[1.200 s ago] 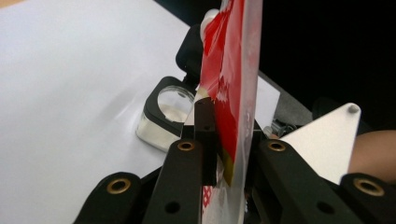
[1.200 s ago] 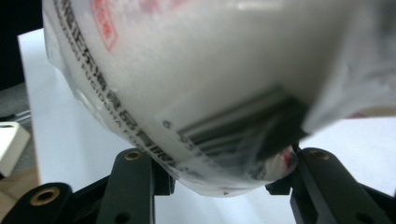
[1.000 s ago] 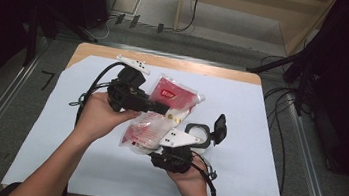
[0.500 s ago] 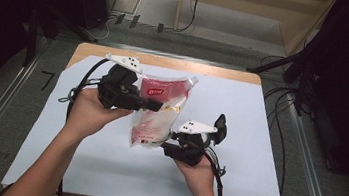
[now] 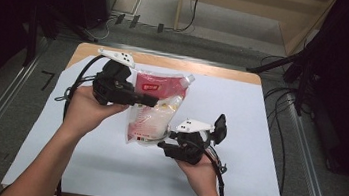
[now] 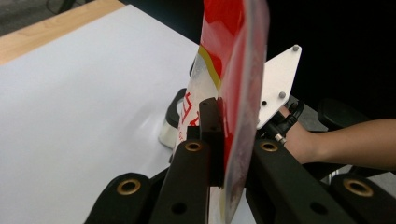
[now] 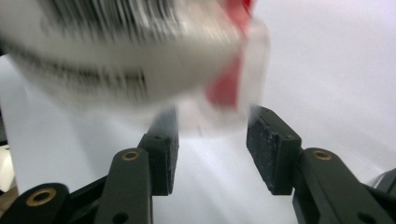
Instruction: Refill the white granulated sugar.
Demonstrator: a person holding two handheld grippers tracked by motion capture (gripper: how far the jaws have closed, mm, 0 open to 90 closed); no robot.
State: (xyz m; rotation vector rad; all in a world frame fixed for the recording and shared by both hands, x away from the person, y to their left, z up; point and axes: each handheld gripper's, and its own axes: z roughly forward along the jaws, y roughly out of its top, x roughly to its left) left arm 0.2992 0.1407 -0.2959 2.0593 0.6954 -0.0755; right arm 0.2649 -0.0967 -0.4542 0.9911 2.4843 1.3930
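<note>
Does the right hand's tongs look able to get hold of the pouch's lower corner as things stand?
Probably yes. The right tongs stand open right under the pouch, its corner just above the gap with nothing between. The left tongs hold the pouch upright.

Pouch (image 5: 153,108) no longer flat on the worktop (image 5: 258,138): raised from lying crumpled to hanging upright, spout corner now at the top. Left claw (image 5: 149,100) lifted and pulled toward the near-left, jaws just closed further onto the pouch's upper edge, film pinched between the pads. Right claw (image 5: 164,146) shifted right and slightly nearer, now under the pouch's lower corner, jaws a little wider, corner between them, unpinched.
</note>
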